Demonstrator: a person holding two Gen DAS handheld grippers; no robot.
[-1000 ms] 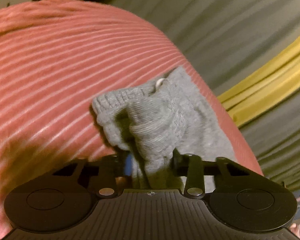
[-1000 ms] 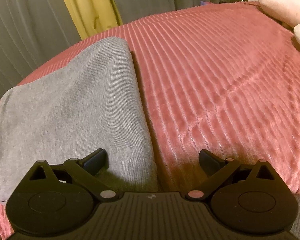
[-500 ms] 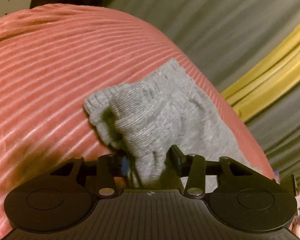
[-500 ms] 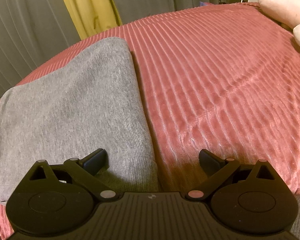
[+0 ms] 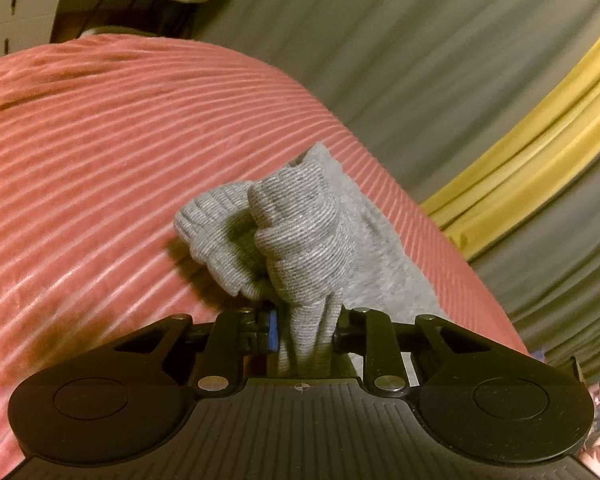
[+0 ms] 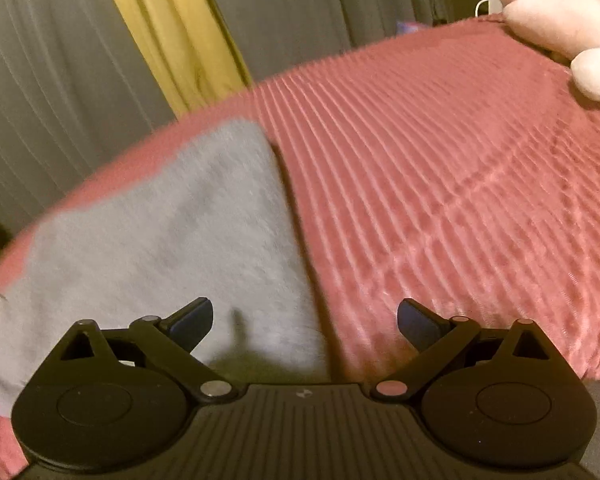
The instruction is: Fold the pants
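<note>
I have lifted the left gripper [image 5: 304, 330], clamped on a bunched ribbed end of the grey pants [image 5: 300, 236], higher off the red bedspread [image 5: 120, 160] to start a fold, while my right gripper [image 6: 305, 320], gaping empty, has begun shifting over them.

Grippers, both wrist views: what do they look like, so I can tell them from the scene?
Both the left gripper and the right gripper are matte black plastic: a ribbed central body, two round side discs, linkage arms with silver rivets. Fingers carry dark blue pads. A small crosshair mark sits on the body. No cables or sleeves are visible.
</note>
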